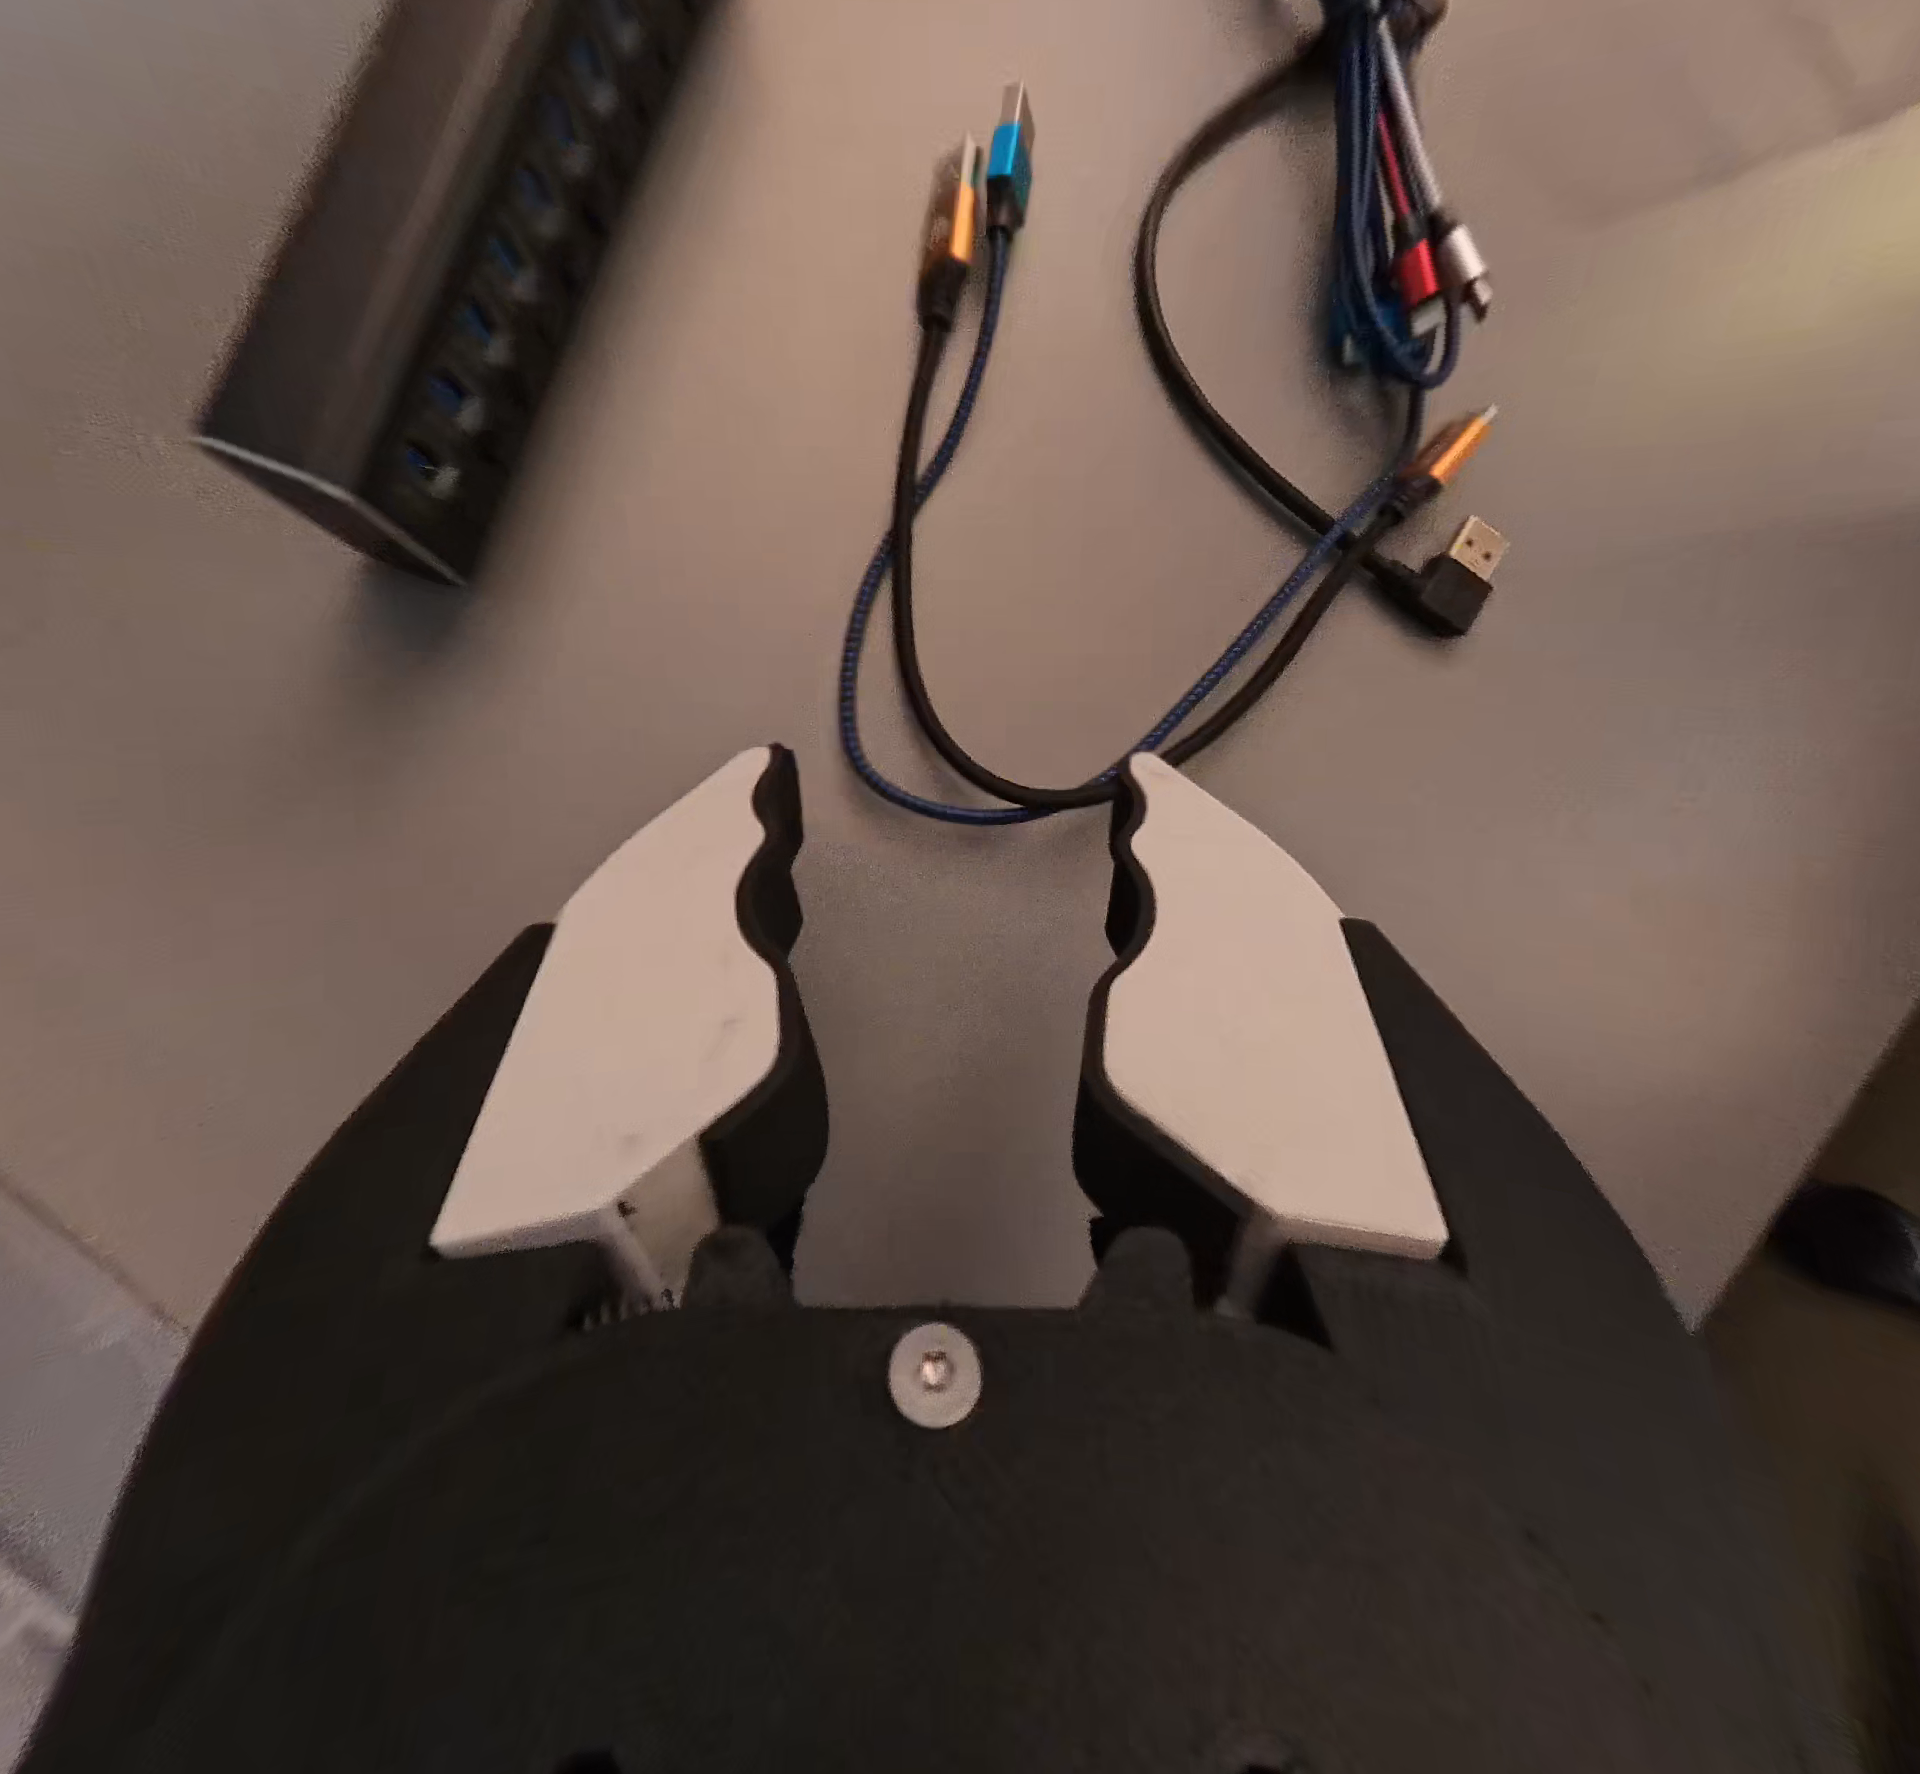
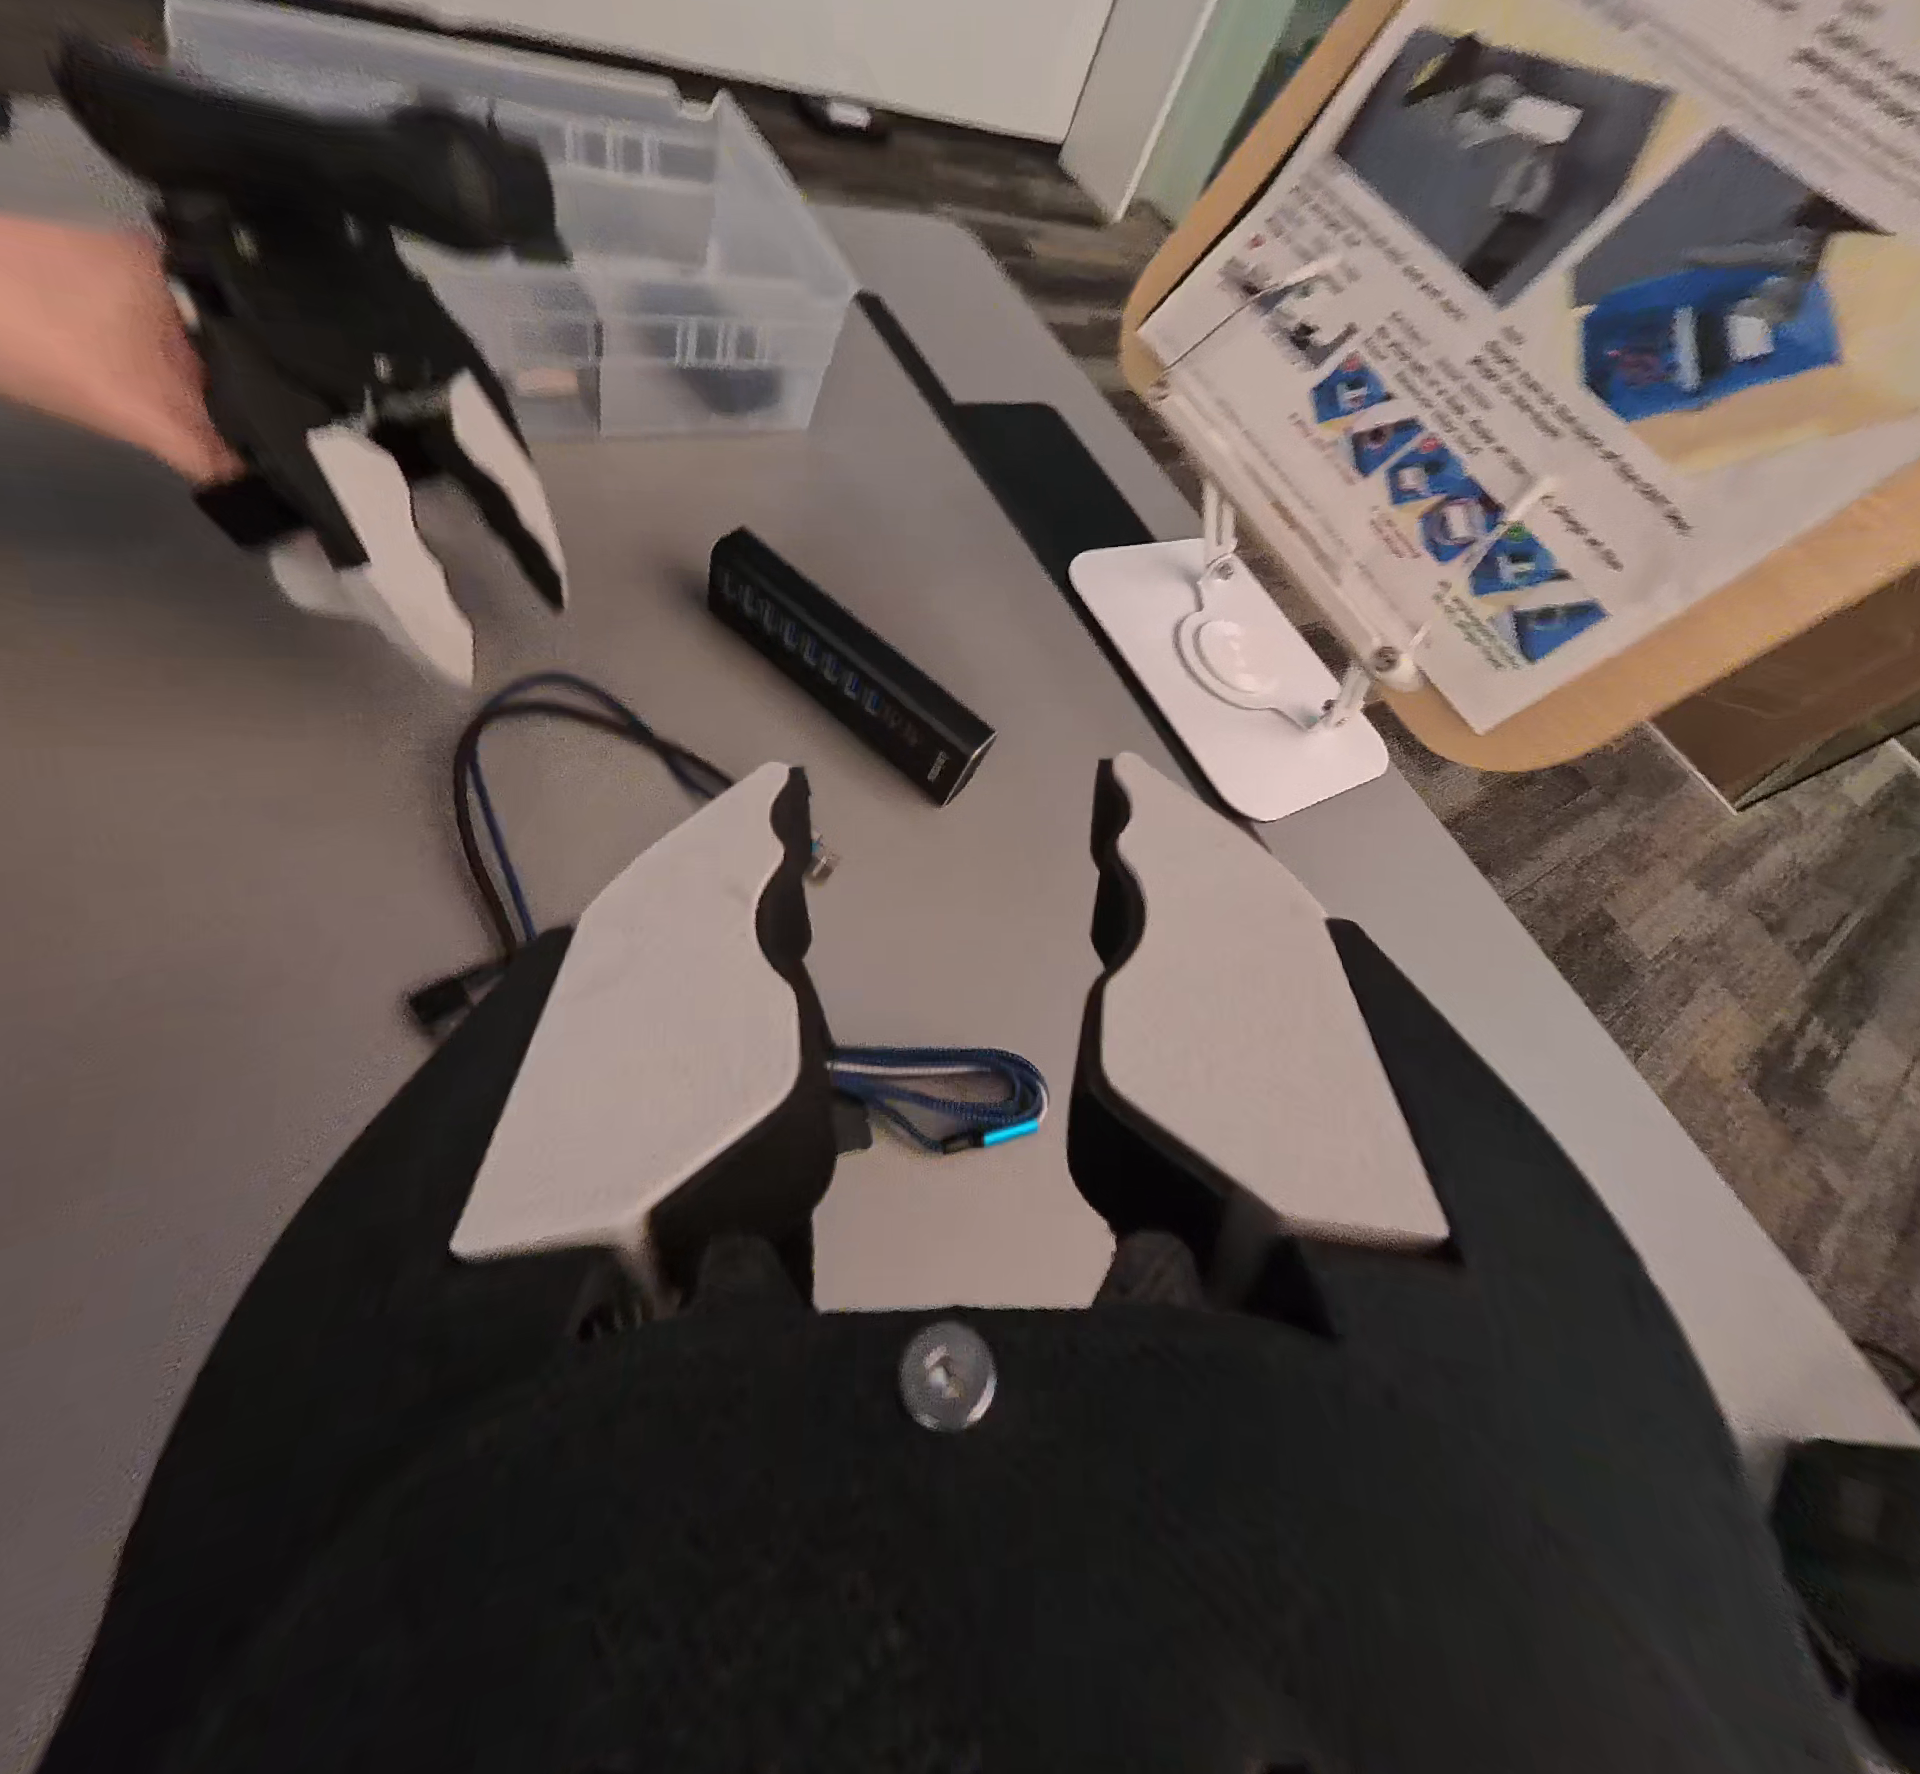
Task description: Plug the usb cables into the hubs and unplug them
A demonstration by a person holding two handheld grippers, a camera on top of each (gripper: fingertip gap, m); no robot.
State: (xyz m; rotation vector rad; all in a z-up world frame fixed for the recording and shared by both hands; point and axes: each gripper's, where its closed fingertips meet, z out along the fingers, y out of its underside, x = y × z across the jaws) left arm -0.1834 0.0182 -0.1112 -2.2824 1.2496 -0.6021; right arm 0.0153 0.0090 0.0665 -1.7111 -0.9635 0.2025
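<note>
A long black USB hub (image 1: 468, 218) with a row of blue ports lies on the grey table at the upper left; it also shows in the right wrist view (image 2: 852, 675). Two loose USB plugs, one blue (image 1: 1013, 155) and one orange (image 1: 951, 223), lie side by side ahead of my left gripper (image 1: 951, 768), which is open and empty above their cable loop (image 1: 935, 685). A bundle of cables (image 1: 1392, 197) lies at the upper right. My right gripper (image 2: 945, 779) is open and empty above a coiled blue cable (image 2: 935, 1090). The left gripper shows there too (image 2: 416, 529), held by a hand.
A black angled USB plug (image 1: 1455, 571) and another orange plug (image 1: 1449, 451) lie right of the loop. A clear plastic bin (image 2: 665, 270) stands at the table's back. A white stand (image 2: 1236, 685) holding an instruction sheet (image 2: 1558, 270) is on the right edge. Carpeted floor (image 2: 1662, 945) lies beyond. Across from one pair of fingers to the other is roughly 25 centimetres. The right gripper is farther from the black angled USB plug (image 1: 1455, 571), some 25 centimetres, than the left, some 12 centimetres.
</note>
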